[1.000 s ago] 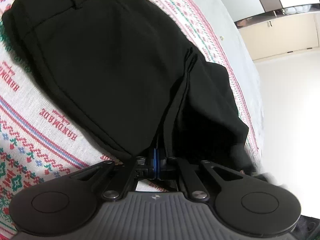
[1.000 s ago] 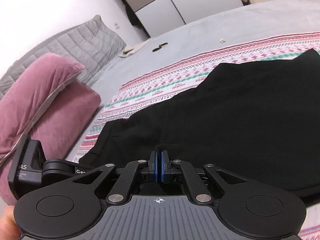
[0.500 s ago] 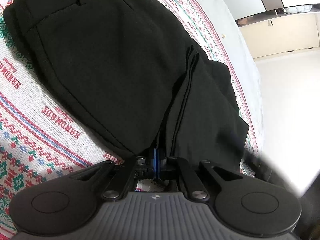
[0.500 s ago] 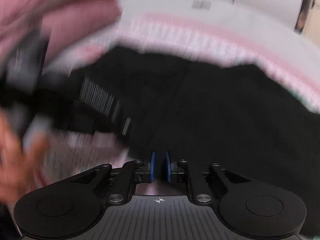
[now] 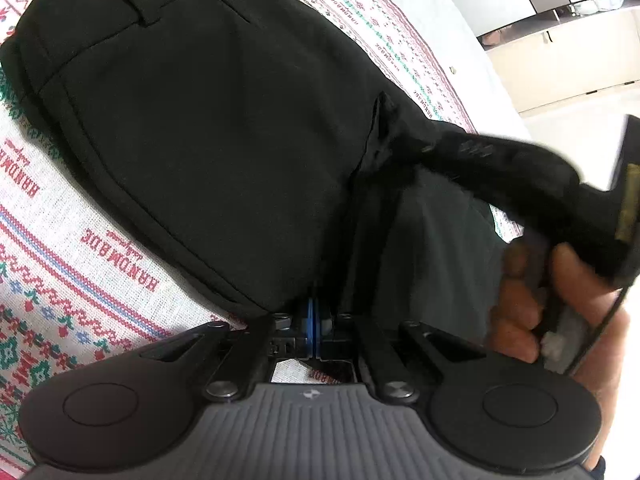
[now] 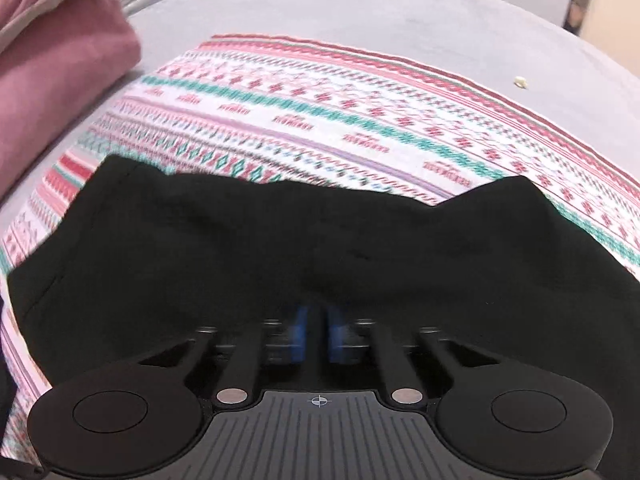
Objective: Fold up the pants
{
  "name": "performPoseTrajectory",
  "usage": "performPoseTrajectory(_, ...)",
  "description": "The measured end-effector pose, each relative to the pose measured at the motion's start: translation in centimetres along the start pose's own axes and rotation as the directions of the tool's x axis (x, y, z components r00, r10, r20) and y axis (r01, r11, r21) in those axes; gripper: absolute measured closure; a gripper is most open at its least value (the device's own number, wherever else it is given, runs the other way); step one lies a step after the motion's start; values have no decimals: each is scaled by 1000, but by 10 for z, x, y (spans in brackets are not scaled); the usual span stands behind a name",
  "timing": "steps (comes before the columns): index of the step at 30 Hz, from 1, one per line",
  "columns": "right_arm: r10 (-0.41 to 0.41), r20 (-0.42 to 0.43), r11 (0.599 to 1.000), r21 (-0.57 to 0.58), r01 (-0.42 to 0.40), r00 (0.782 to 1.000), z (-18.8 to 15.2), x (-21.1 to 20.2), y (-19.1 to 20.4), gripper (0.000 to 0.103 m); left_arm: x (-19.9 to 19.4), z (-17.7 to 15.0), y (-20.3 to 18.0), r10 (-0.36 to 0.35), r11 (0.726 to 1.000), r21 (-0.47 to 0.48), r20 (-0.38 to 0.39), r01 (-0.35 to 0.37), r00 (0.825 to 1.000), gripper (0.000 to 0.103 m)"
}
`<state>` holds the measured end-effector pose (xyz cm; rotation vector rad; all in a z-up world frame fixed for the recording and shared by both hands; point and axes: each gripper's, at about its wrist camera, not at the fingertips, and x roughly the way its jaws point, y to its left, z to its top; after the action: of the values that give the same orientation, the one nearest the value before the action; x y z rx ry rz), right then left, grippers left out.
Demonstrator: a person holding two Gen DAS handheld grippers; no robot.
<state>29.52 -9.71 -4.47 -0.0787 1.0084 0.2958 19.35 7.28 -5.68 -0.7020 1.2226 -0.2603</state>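
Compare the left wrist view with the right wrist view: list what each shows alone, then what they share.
Left only: the waistband, a hand holding the right tool on a raised fold, and the left tool shut on the pants' edge. Right only: a pink pillow, the grey sheet and two small bits on it. Both: black pants on the patterned blanket.

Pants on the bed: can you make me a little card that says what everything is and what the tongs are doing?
thing to fold: black pants, lying mostly flat
underneath: patterned cloth on a grey bed
nearby: pink pillow
left tongs: shut on the pants' near edge
right tongs: closing on a pinch of the pants, picture blurry
hand: holds the right tongs
fold: not made yet
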Motion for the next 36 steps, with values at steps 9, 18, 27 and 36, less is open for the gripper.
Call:
performPoseTrajectory(9, 24, 224, 980, 189, -68, 974, 18, -34, -22, 99, -2, 0, 3, -11, 1000, -17, 0, 11, 1000, 77)
performPoseTrajectory(18, 190, 160, 964, 158, -215, 969, -9, -26, -23, 83, -7, 11, 20, -60, 995, -85, -12, 58, 998, 76)
performPoseTrajectory(27, 117, 229, 973, -219, -66, 966, -119, -85, 34, 81, -16, 15, 29, -82, 992, -99, 27, 84, 996, 76)
performPoseTrajectory(36, 99, 260, 936, -351, -2, 961, -158, -91, 56, 65, -13, 20, 23, -131, 986, -100, 29, 133, 991, 63)
